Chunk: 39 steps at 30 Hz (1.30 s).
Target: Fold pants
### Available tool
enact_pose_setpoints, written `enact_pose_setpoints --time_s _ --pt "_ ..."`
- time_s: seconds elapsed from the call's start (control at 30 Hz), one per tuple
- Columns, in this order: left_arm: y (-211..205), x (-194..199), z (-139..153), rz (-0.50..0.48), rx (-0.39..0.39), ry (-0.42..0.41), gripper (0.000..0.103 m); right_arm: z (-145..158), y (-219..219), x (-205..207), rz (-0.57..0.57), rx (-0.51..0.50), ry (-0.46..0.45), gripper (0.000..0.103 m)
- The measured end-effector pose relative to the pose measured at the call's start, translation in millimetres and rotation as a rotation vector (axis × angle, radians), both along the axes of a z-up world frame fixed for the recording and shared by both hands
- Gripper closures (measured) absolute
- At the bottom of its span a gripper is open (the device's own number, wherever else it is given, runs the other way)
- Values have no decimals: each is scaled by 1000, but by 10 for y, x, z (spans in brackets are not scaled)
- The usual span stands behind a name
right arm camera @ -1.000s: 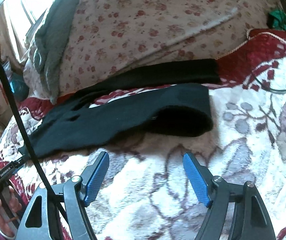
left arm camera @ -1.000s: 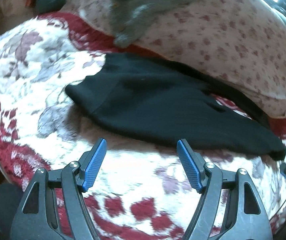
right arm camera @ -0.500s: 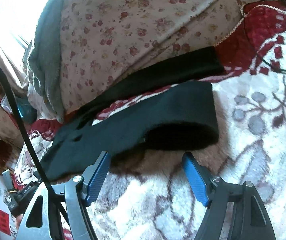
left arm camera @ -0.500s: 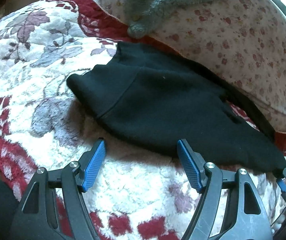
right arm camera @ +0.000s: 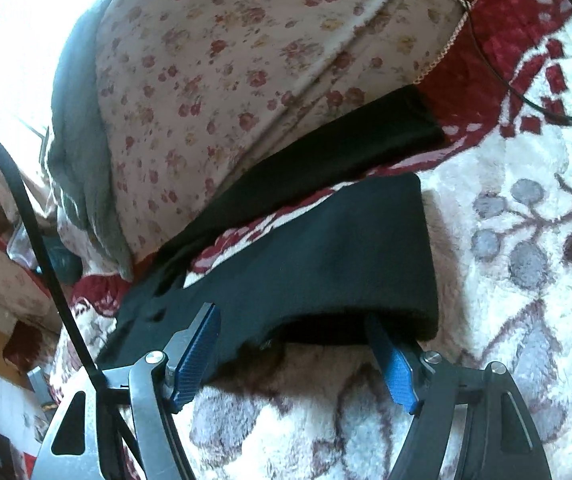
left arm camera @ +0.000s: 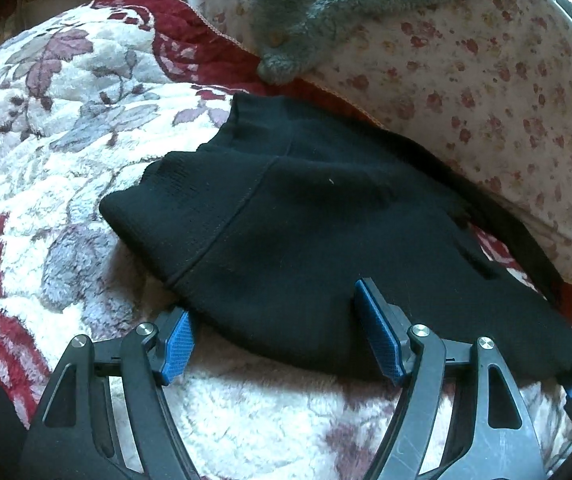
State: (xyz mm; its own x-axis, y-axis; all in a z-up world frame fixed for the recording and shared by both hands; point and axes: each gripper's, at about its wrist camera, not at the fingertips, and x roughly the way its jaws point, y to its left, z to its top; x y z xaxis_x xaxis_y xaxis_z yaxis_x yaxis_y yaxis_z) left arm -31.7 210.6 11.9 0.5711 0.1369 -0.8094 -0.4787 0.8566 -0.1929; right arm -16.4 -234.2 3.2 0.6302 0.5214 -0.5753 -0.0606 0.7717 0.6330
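Note:
Black pants (left arm camera: 286, 216) lie spread on a fluffy red and white floral blanket (left arm camera: 46, 140). The left wrist view shows the waistband end. My left gripper (left arm camera: 274, 320) is open, its blue fingertips straddling the near edge of the waist; the left tip sits under the hem. The right wrist view shows both legs of the pants (right arm camera: 325, 248), the near leg's cuff gaping open. My right gripper (right arm camera: 293, 336) is open, with its right fingertip inside the cuff opening and its left one over the leg.
A floral-print quilt (left arm camera: 505, 100) is piled behind the pants, with a grey fleece garment (left arm camera: 345, 8) draped on it. A thin black cable (right arm camera: 525, 92) lies on the blanket at far right. A black cord (right arm camera: 34, 232) hangs by my right gripper.
Both grippers have moved forward onto the pants: the left from the bare blanket to the waist edge, the right to the near leg's cuff. Both stay open.

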Motion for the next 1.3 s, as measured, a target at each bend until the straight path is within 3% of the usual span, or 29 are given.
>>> enact_pose_setpoints --time_s 0.13,0.2,0.23,0.27,0.37,0.43,0.53,0.77,1.0,1.17,1.3 --pt "-3 57 -5 0 -5 0 28 -33 -73 94 -24 57 4 30" --pt "9 83 -5 -15 -18 -4 28 -41 -113 126 -39 79 -11 45" --pt "19 94 -7 -20 -24 -4 28 -50 -129 137 -46 77 -11 57" --pt "23 100 -5 -22 -26 -9 33 -67 -137 156 -48 74 -4 65" --pt "59 111 -12 -24 -37 -24 82 -115 -143 181 -37 90 -21 83" --pt "117 121 -4 -29 -83 -36 92 -94 -131 170 -29 79 -47 89" --pt "100 132 77 -61 -65 -48 94 10 -135 125 -26 71 -94 95" --pt "80 114 434 -121 -40 -109 94 403 -111 16 -4 51 -187 96" --pt "332 -31 702 -120 -31 -151 94 774 99 -259 58 20 -244 96" --pt "613 -208 789 -95 -7 -151 94 832 375 -469 132 15 -245 96" --pt "808 -386 695 -71 22 -121 94 679 676 -604 212 11 -204 96"
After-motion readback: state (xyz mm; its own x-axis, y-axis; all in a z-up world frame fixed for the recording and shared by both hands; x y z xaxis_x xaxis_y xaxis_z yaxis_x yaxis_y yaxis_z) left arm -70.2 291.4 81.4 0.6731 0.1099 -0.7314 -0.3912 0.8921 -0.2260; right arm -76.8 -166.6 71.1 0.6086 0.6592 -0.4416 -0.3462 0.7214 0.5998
